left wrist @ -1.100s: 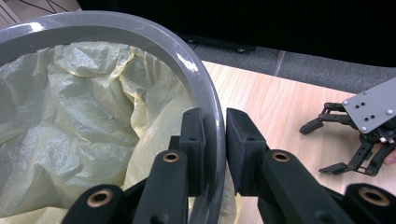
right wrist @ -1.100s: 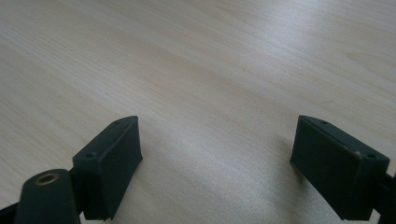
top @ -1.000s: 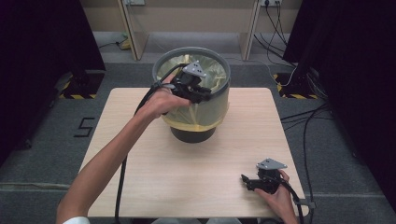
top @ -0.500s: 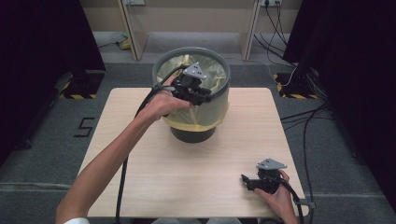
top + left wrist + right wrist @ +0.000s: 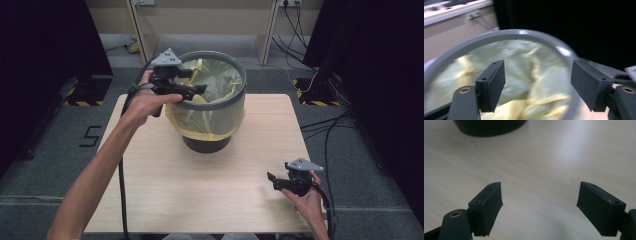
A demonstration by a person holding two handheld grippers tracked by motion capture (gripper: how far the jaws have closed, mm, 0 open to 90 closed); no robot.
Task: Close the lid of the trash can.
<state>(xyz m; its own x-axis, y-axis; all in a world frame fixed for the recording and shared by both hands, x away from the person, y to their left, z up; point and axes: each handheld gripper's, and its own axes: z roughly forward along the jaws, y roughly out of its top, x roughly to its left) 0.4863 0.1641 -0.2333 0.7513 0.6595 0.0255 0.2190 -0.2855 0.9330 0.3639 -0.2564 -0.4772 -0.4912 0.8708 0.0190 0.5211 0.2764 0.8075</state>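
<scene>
A grey bin (image 5: 239, 95) lined with a yellow bag (image 5: 210, 120) stands at the back middle of the table. My left gripper (image 5: 197, 81) hovers at the bin's left rim, pointing across its mouth. Its jaws have just been opening and stand open, with nothing between the pads. In the left gripper view, the left gripper (image 5: 537, 85) looks over the grey rim (image 5: 499, 36) onto the crumpled bag (image 5: 524, 65). My right gripper (image 5: 272, 181) is at the table's front right, open and holding nothing. In the right gripper view, the right gripper (image 5: 539, 205) hangs over bare wood, with the bin's dark base (image 5: 489, 126) ahead.
The light wooden table (image 5: 165, 190) carries the bin alone. Dark curtains stand at both sides. Cables (image 5: 320, 125) lie on the grey floor to the right, and a cable (image 5: 121, 185) trails from the left gripper along the forearm.
The left hand has drawn back leftward from over the bin's mouth to its left rim, and its jaws have spread. The right gripper has lifted a little off the table.
</scene>
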